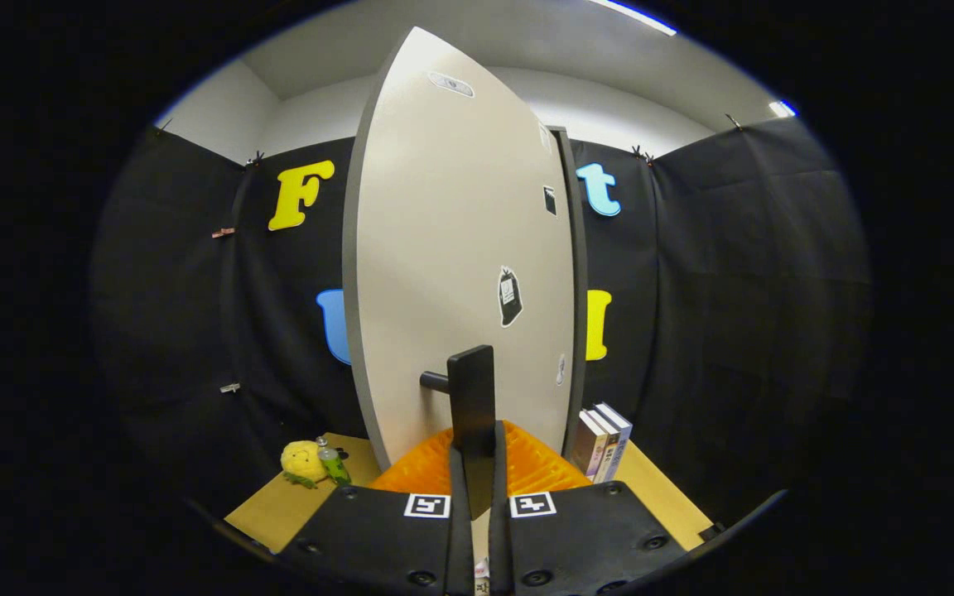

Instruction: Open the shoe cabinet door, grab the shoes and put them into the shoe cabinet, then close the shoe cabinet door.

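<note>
Gripper [477, 484] fingers clamped on the dark handle [472, 406] of the pale door [452, 273]; a skewed pull could slip them off.

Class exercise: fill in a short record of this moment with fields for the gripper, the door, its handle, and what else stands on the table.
gripper: gripper shut on the door handle, both fingers pressing it
door handle: dark upright bar on a short stub, between the fingers
cabinet door: pale panel with stickers, swung partly open
table: tan top
left of door: yellow plush toy, small green bottle
right of door: upright books
</note>
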A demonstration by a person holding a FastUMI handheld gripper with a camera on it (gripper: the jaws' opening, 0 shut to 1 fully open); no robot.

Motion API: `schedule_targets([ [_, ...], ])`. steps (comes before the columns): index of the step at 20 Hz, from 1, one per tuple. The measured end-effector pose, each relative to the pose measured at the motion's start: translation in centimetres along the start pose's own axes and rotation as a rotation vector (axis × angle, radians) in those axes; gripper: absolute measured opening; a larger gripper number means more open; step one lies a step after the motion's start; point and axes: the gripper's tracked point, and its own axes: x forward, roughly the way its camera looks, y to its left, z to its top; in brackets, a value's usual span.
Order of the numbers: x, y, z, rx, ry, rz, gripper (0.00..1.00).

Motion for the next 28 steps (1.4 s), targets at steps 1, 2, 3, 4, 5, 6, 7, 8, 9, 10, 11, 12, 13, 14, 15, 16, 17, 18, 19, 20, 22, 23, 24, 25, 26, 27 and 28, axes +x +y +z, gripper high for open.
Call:
schedule_targets([
  [1,-0.1,-0.9,-0.1,0.006,0.002,-0.005,0.11],
  [2,-0.2,-1.7,0.0,0.013,0.002,-0.007,0.11],
  [3,-0.5,-2.6,-0.1,0.019,0.003,-0.01,0.11],
  [4,-0.7,-3.4,0.0,0.02,0.0,-0.015,0.11],
  [5,-0.5,-3.5,0.4,0.018,-0.003,-0.022,0.11],
  [6,-0.6,-4.3,0.5,0.015,-0.009,-0.032,0.11],
  [7,-0.7,-5.2,0.6,0.011,-0.013,-0.043,0.11],
  [8,-0.4,-6.0,0.6,0.009,-0.014,-0.057,0.11],
  [9,-0.5,-6.8,0.7,-0.003,-0.02,-0.076,0.08],
  [10,-0.3,-7.5,0.7,-0.01,-0.02,-0.094,0.08],
  [11,-0.5,-8.1,0.7,-0.003,-0.025,-0.105,0.08],
  [12,-0.5,-8.4,0.7,0.015,-0.028,-0.101,0.06],
  [13,-0.6,-8.5,0.7,0.03,-0.025,-0.098,0.05],
  [14,-0.5,-8.7,0.8,0.029,-0.027,-0.096,0.05],
  [15,-0.3,-9.0,0.8,0.029,-0.023,-0.086,0.05],
  [16,-0.5,-9.2,0.8,0.032,-0.023,-0.077,0.05],
  [17,-0.8,-9.7,1.0,0.035,-0.029,-0.071,0.05],
  [18,-1.0,-10.2,1.1,0.038,-0.036,-0.068,0.05],
  [19,-1.3,-10.8,1.3,0.036,-0.045,-0.067,0.05],
  [20,-1.6,-11.6,1.5,0.029,-0.055,-0.077,0.05],
  [22,-2.4,-13.5,1.6,0.023,-0.053,-0.116,0.05],
  [23,-2.6,-14.0,1.7,0.036,-0.056,-0.127,0.05],
  [24,-2.8,-14.0,1.9,0.052,-0.067,-0.123,0.05],
  [25,-2.5,-13.6,1.9,0.058,-0.07,-0.11,0.07],
  [26,-2.6,-13.2,1.8,0.05,-0.065,-0.105,0.07],
  [27,-2.7,-13.3,1.8,0.033,-0.059,-0.106,0.08],
  [28,-2.9,-13.5,1.7,0.013,-0.055,-0.113,0.08],
])
